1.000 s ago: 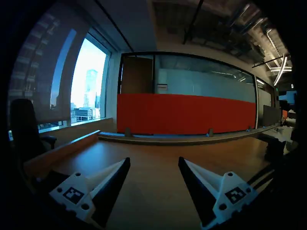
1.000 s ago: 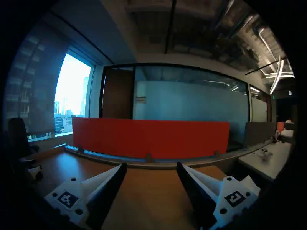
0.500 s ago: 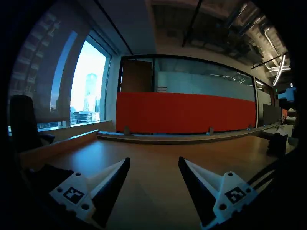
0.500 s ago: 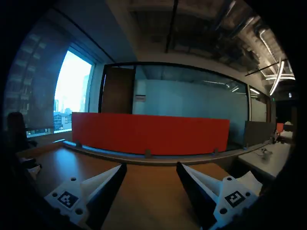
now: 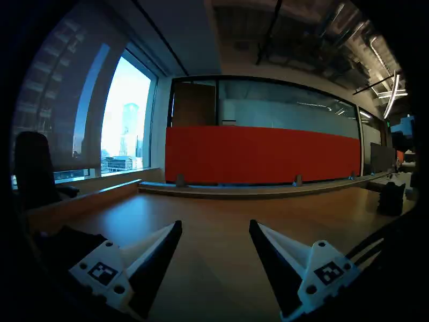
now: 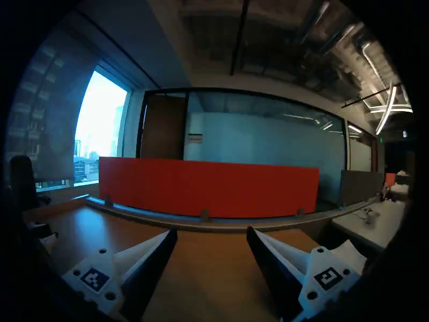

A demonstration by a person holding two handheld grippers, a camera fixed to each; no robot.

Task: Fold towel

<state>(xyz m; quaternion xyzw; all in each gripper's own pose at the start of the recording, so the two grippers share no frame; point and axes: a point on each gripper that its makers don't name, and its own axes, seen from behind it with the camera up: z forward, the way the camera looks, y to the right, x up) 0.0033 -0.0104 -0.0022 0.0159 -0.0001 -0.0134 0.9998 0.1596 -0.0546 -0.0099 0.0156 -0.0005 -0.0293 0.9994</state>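
**A:** Diff vs earlier frames?

**B:** Small. Left tool [image 5: 214, 222] has the same finger gap as 1 s ago: fingers apart, nothing between them. Its view has drifted. The long red partition panel [image 5: 263, 155] now sits a touch higher, and the dark blocky object [image 5: 390, 198] at the far right edge of the brown wooden bench [image 5: 214, 204] shows more fully. The raised wooden lip [image 5: 86, 201] along the bench's left edge looks flatter.

**A:** Right side?

**B:** Right tool [image 6: 211, 230] is also spread, holding nothing, gap unchanged. The red panel has climbed in its view since 1 s ago, so more bench shows below it. Almost identical to 0.5 s ago.

**A:** What does each view add?

**B:** Left gripper view gives the blocky object and a dark shapeless mass [image 5: 64, 241] at the near left corner of the bench, behind the finger on the view's left. It also puts the bright window [image 5: 126, 129] and the black office chair [image 5: 32, 166] large at the left. Right gripper view gives a white neighbouring desk [image 6: 370, 228] at the right with small items on it. There is also a pale flat shape [image 6: 353, 249] just beside the finger on the view's right.

**A:** Towel?

**B:** Can't tell where it lies. Neither the dark mass nor the pale shape is clear enough to call.
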